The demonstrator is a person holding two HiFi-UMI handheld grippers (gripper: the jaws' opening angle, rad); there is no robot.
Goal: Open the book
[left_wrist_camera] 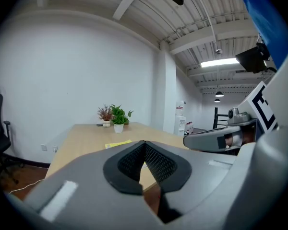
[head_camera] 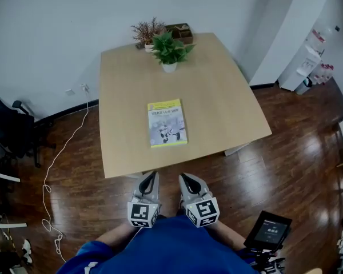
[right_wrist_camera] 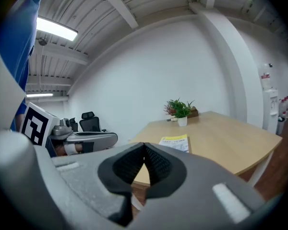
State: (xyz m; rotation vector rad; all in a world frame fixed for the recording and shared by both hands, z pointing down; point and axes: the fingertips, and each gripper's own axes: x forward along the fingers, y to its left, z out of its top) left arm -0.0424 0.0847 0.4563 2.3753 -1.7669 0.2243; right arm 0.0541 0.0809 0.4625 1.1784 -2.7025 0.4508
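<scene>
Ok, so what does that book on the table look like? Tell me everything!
The book is thin, with a yellow-green band on top of its cover and a pale picture below. It is closed and lies flat, cover up, on the light wooden table, toward the near edge. Only the table touches it.

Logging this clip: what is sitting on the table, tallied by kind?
Book: 1
Potted plants: 2 (green plant, reddish dried plant)
Brown box: 1
Total: 4
</scene>
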